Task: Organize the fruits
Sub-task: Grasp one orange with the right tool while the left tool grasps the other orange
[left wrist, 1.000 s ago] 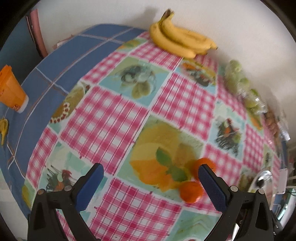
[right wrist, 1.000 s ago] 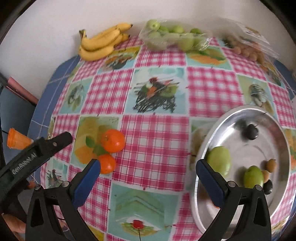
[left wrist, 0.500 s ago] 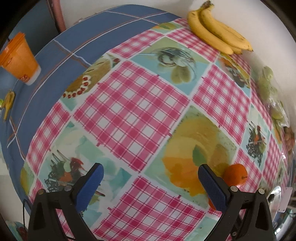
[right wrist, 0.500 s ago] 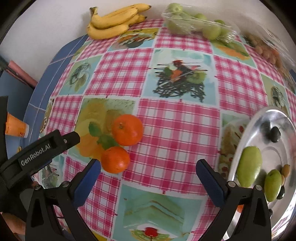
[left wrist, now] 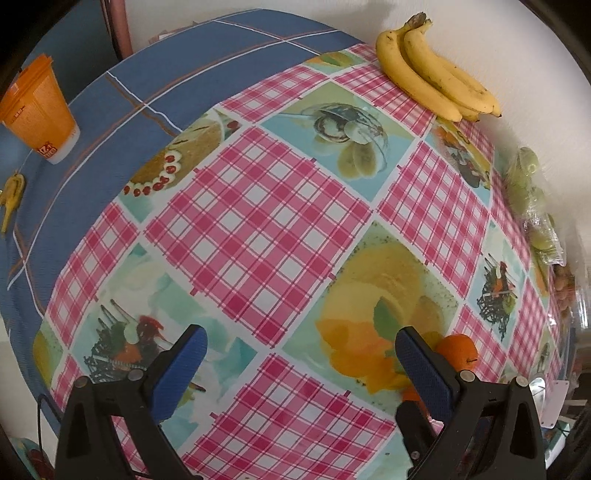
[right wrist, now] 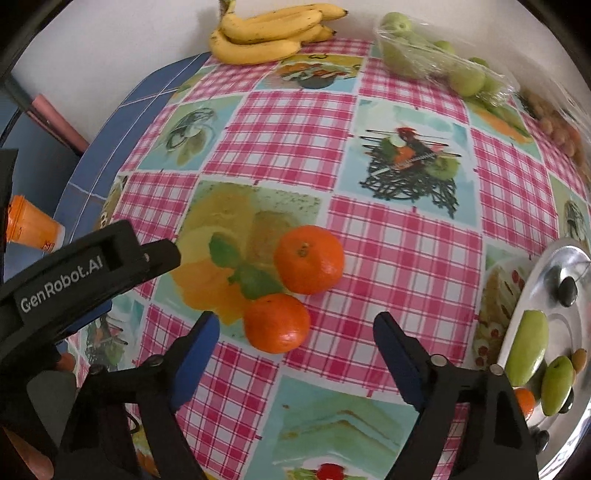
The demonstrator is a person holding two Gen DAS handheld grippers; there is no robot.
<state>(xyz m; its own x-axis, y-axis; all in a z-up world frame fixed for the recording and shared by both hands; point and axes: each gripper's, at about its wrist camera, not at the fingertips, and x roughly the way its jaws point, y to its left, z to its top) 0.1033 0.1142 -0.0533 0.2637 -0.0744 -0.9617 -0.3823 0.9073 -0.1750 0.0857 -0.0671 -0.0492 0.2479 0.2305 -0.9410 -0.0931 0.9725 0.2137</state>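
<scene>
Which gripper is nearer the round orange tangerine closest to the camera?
Right. The right gripper frames the near tangerine, fingers closing, not touching. The left gripper sits off to its side, over bare cloth.

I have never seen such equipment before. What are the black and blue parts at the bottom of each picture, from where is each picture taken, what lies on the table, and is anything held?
There is no robot here. A person holds a hand tool with two blue-padded fingers in each hand, and a wide-angle camera on each tool looks along them.

One picture is from the left gripper, open and empty. The other is from the right gripper, which is closing above the nearer tangerine without touching it.

On the checked tablecloth lie a second tangerine, bananas, bagged green fruit, an orange cup and a metal plate with some fruit. Nothing is held.
</scene>
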